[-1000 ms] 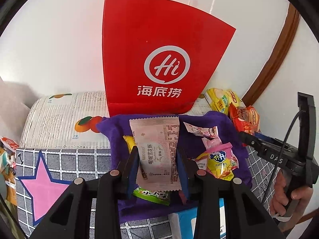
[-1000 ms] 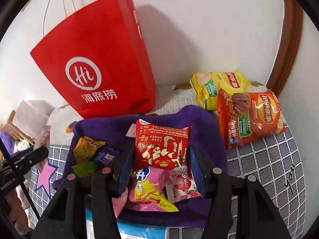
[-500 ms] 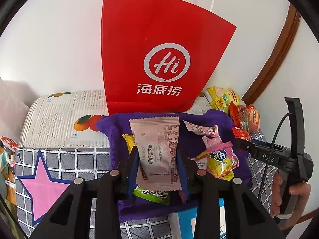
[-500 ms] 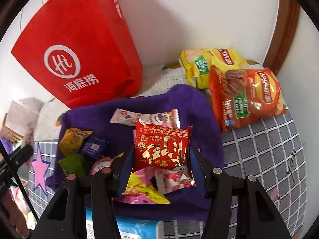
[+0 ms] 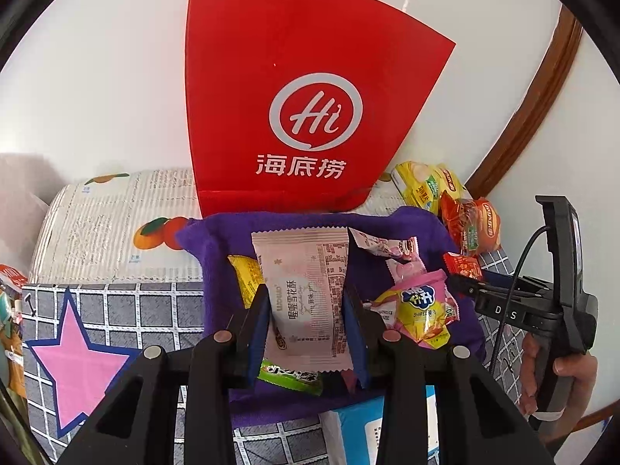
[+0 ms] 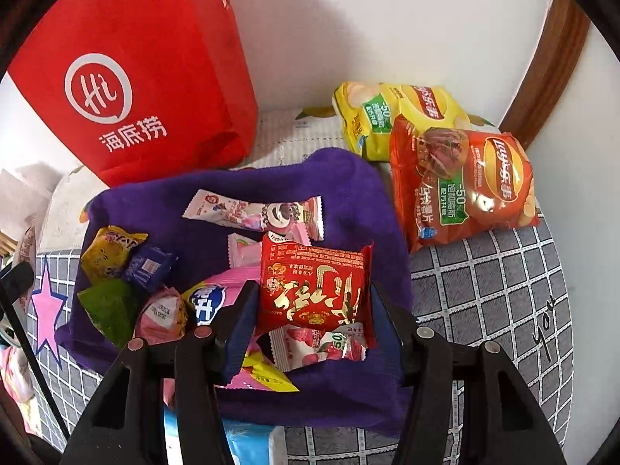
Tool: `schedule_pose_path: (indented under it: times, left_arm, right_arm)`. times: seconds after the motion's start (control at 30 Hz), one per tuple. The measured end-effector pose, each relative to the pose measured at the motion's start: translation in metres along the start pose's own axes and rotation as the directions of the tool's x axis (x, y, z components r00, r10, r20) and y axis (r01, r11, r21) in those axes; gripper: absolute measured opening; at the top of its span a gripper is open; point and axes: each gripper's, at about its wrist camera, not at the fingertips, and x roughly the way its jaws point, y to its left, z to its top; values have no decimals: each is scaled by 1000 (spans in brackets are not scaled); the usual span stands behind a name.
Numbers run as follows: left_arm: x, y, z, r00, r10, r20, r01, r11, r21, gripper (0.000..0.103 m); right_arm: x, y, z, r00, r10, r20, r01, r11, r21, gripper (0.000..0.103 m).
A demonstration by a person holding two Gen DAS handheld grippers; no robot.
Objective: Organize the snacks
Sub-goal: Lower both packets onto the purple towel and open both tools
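left gripper: I pinch the pink packet, upright over the purple cloth | right gripper: jaws just widening (pads barely off), red packet between them above cloth

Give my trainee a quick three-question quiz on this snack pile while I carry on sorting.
1. True or false: the left claw is shut on the pale pink packet.
2. What stands behind the purple cloth, against the wall? A) a red paper bag B) a green bottle C) a wooden crate
3. How many chip bags lie to the right of the cloth in the right wrist view?

Key: 1 true; 2 A; 3 two, one yellow and one orange.
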Motion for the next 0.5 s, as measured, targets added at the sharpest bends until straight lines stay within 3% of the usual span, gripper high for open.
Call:
schedule_pose_path:
  times: [0.2, 0.5]
  left_arm:
    - [3, -1, 0, 1000, 2, -12, -2, 1000, -1, 34]
    - [16, -9, -3, 998, -21, -61, 22, 1000, 16, 34]
  right_arm:
    - [1, -2, 1, 999, 42, -20, -42, 999, 12, 67]
    - [-7, -7, 0, 998, 68, 3, -68, 996, 50, 68]
